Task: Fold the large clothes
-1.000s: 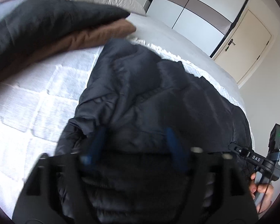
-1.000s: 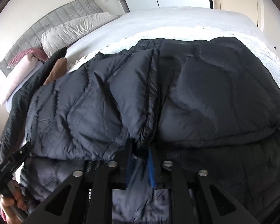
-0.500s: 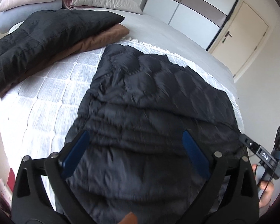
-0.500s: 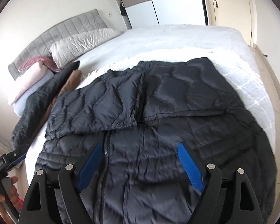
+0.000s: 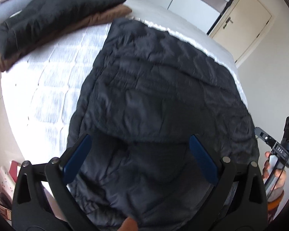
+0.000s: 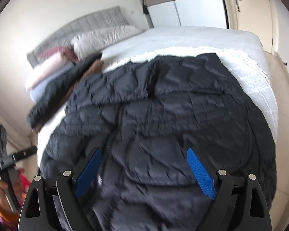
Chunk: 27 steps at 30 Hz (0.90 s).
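Jacket [image 5: 163, 88] first: a large, dark navy quilted puffer, spread over the white bedspread [image 5: 54, 73] with its upper portion folded down toward the near edge, so a doubled layer ends in a soft curved fold across the middle. A zip line runs down the lower layer in the right wrist view (the picture is blurred, so the stitching is hard to read). The garment lies below and beyond both tools, touching neither. The left gripper [image 5: 140, 157] has its blue pads spread wide with nothing between them, only the coat's near part showing through the gap. The right gripper [image 6: 144, 171] is opening, its jaws also empty above the coat. Stacked dark and brown folded clothes [image 5: 54, 19] sit apart from the jacket, nearer the pillows [image 6: 104, 36].
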Available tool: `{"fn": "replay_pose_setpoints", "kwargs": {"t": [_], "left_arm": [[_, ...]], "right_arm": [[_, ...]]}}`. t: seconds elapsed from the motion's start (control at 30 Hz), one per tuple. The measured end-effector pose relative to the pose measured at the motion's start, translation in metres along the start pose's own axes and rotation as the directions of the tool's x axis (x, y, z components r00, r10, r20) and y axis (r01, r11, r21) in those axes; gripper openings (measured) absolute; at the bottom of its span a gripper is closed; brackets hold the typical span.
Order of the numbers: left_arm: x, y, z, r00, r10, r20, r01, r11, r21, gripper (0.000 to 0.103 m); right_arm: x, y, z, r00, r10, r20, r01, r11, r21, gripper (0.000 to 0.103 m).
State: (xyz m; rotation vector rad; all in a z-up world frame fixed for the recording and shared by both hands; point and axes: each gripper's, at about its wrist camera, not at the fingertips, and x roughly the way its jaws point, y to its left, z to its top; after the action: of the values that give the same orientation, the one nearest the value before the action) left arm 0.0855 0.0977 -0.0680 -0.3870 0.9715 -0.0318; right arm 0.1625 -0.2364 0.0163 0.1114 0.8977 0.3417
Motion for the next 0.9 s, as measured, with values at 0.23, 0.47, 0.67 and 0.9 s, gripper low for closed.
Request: {"fn": "replay_pose_setpoints", "kwargs": {"t": [0.23, 0.47, 0.67, 0.9], "left_arm": [[-0.007, 0.027, -0.014, 0.999, -0.015, -0.047, 0.016, 0.999, 0.030, 0.101], [0.002, 0.052, -0.025, 0.989, -0.061, -0.138, 0.064, 0.998, 0.016, 0.101], [0.005, 0.067, -0.033, 0.955, -0.241, -0.174, 0.242, 0.970, -0.015, 0.101], [0.018, 0.078, -0.040, 0.925, -0.318, -0.210, 0.310, 0.948, -0.071, 0.101]], "right_arm": [[-0.022, -0.027, -0.031, 0.998, -0.053, 0.018, 0.054, 0.997, -0.048, 0.091], [-0.038, -0.064, -0.058, 1.000, 0.006, -0.028, -0.007, 0.999, -0.046, 0.091], [-0.057, -0.099, -0.076, 0.992, 0.120, -0.030, -0.118, 0.992, 0.046, 0.091], [-0.073, -0.160, -0.086, 0.996, 0.091, -0.010, -0.086, 0.964, 0.253, 0.091]]}}
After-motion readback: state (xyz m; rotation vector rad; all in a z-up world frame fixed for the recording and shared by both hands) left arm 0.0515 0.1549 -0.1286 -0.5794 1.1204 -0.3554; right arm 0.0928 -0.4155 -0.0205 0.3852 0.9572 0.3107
